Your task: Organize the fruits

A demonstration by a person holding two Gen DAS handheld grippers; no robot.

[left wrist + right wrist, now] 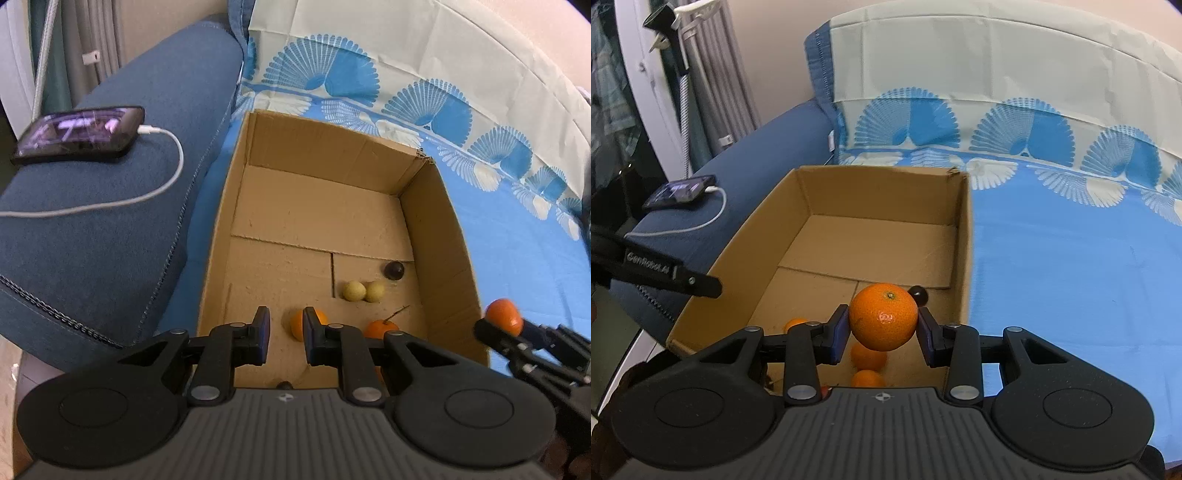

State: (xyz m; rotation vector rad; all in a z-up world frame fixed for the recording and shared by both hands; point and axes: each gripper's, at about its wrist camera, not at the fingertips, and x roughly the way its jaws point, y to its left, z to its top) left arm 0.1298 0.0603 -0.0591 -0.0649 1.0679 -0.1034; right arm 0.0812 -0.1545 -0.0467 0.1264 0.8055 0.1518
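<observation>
An open cardboard box [439, 236] rests on a blue patterned sheet. On its floor lie an orange [295, 325], a stemmed orange [380, 326], two pale yellow fruits [352, 291] and a dark round fruit [393, 270]. My left gripper [286, 321] hangs over the box's near end, shut with nothing between its pads. My right gripper [882, 325] is shut on an orange [882, 320], held above the box's near right corner. Beneath it in the box lie more oranges [868, 356] and the dark fruit [919, 293]. In the left wrist view that held orange [503, 320] shows at the right.
A phone [79, 133] with a white charging cable [162, 192] lies on the blue sofa arm [110, 240] left of the box. The blue sheet [1071, 277] stretches to the right of the box. A cloth-covered backrest [997, 74] rises behind.
</observation>
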